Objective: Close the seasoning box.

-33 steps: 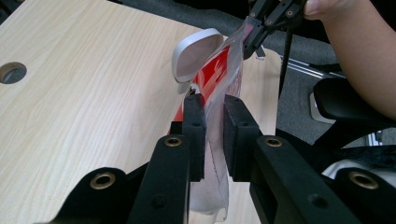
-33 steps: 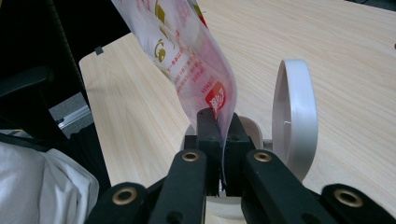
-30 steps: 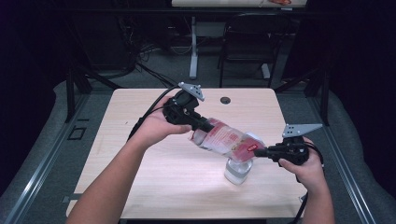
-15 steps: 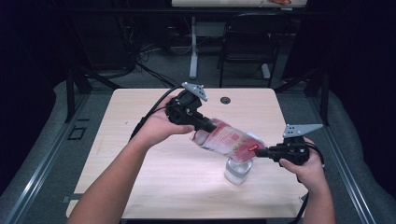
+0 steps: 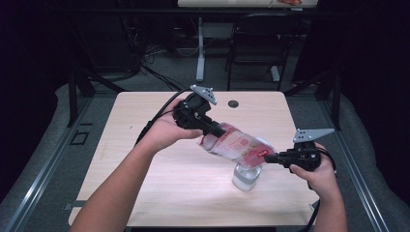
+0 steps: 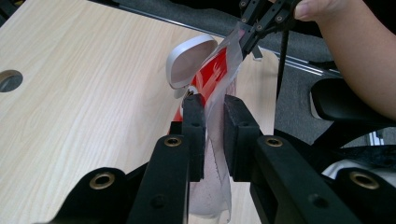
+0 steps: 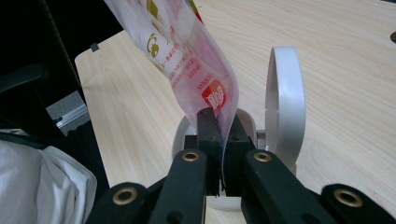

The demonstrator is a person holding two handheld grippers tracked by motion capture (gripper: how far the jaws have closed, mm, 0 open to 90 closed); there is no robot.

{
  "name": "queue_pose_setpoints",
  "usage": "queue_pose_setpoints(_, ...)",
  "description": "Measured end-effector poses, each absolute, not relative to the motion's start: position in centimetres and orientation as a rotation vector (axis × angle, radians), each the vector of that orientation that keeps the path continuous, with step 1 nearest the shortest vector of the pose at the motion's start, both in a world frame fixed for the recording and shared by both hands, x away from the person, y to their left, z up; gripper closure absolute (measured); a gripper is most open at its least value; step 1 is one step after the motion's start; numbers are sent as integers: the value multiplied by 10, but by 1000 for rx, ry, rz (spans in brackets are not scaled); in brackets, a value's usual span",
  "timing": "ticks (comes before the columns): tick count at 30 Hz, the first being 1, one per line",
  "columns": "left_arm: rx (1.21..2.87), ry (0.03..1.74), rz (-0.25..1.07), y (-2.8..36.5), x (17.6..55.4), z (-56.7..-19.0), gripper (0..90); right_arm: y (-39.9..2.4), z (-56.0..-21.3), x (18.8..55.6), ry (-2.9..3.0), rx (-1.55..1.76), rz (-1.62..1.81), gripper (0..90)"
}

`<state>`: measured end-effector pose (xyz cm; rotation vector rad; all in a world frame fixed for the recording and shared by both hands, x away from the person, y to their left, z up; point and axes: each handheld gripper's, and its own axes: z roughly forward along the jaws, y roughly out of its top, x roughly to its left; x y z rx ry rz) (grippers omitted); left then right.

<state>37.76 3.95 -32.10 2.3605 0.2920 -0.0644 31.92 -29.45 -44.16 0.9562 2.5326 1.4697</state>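
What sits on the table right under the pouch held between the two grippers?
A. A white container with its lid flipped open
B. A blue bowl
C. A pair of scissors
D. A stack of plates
A: the pouch, clamped by the left gripper and right gripper, hangs over a white container with its lid raised.

Between the earlier pictures and now the left gripper (image 5: 216, 129) has drifted a little toward the far edge of the table (image 5: 145, 145), with its grey three-cornered plate tipped slightly further back. With it, the upper end of the plastic pouch (image 5: 237, 145) has lifted a touch, so the pouch slopes a bit more steeply down toward the right gripper (image 5: 270, 157) over the white container (image 5: 245, 178). The shift is small and hard to judge beyond that
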Motion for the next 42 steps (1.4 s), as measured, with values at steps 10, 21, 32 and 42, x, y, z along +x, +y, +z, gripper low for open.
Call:
queue_pose_setpoints(10,2355,291,-64,40,377,-320,807,-294,-441,318,2545,944,1484,893)
queue_pose_setpoints(21,2349,293,-70,40,378,-321,806,-296,-439,317,2548,944,1484,893)
queue_pose_setpoints(32,2350,297,-64,40,377,-320,807,-295,-440,317,2545,949,1497,893)
queue_pose_setpoints(42,2340,302,-66,42,377,-321,806,-294,-439,318,2540,945,1490,892)
